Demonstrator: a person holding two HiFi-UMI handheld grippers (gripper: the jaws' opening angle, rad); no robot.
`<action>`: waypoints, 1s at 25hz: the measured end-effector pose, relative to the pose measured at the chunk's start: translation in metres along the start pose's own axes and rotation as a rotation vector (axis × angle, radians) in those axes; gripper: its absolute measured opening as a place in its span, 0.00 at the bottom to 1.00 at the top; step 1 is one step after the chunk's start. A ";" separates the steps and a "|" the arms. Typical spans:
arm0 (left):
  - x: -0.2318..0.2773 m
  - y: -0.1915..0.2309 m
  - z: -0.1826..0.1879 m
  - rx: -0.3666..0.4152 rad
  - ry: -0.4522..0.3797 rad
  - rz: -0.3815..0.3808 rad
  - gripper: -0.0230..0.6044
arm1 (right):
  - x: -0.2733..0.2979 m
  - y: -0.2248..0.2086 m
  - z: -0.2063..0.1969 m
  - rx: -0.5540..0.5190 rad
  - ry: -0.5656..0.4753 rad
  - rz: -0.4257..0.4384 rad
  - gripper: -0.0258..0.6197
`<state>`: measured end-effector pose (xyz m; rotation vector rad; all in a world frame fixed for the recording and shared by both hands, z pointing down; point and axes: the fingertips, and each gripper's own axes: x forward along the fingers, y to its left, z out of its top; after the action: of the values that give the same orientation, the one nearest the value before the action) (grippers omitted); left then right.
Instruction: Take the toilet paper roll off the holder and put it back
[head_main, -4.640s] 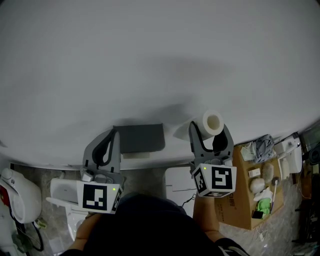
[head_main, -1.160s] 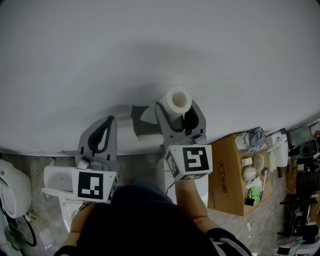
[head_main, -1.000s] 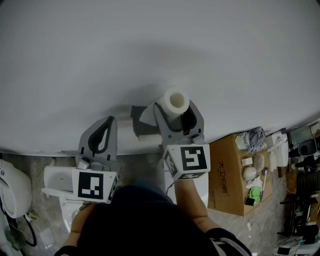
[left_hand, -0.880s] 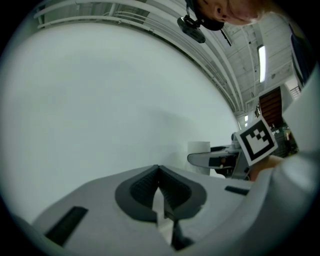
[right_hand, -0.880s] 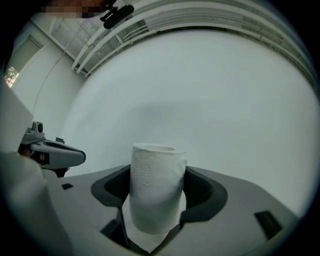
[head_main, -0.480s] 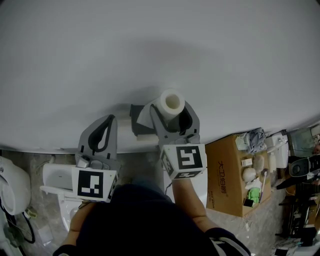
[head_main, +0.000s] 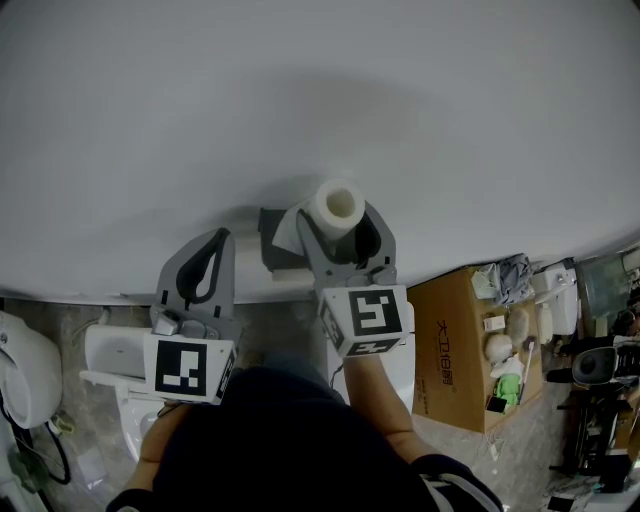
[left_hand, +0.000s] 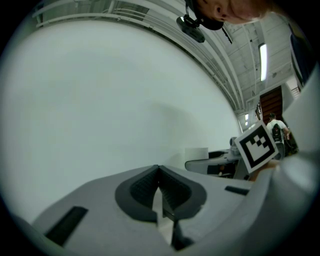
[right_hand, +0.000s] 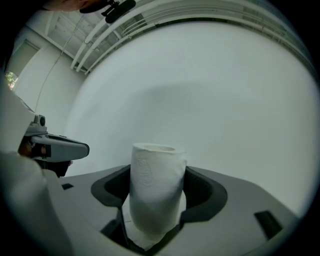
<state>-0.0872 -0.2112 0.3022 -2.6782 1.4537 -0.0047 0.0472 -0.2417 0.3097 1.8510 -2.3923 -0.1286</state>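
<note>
While clear of its holder: toilet paper roll (head_main: 336, 204), centre of frame.
Right gripper (right_hand: 157, 192) clamped on the roll, just right of the wall holder (head_main: 270, 238); left gripper (left_hand: 160, 172) jaws together, empty, lower left. Refitting probably wants the core aligned before release.

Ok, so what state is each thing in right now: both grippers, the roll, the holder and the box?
Left gripper: shut, empty.
Right gripper: shut on the toilet paper roll.
Toilet paper roll: off the holder, held near it.
Holder: bare, no roll on it.
Cardboard box: open, things inside.
</note>
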 end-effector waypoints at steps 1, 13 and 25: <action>0.000 0.000 -0.001 0.000 0.001 0.001 0.04 | 0.000 0.001 -0.001 -0.002 0.004 0.003 0.53; -0.002 -0.002 -0.002 0.004 0.006 -0.006 0.04 | 0.004 0.007 -0.002 -0.052 0.014 0.019 0.53; -0.007 -0.001 0.002 0.011 0.002 0.000 0.04 | 0.006 0.009 -0.007 -0.097 0.044 0.017 0.53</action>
<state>-0.0906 -0.2044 0.3006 -2.6700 1.4498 -0.0148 0.0381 -0.2454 0.3177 1.7719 -2.3288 -0.1959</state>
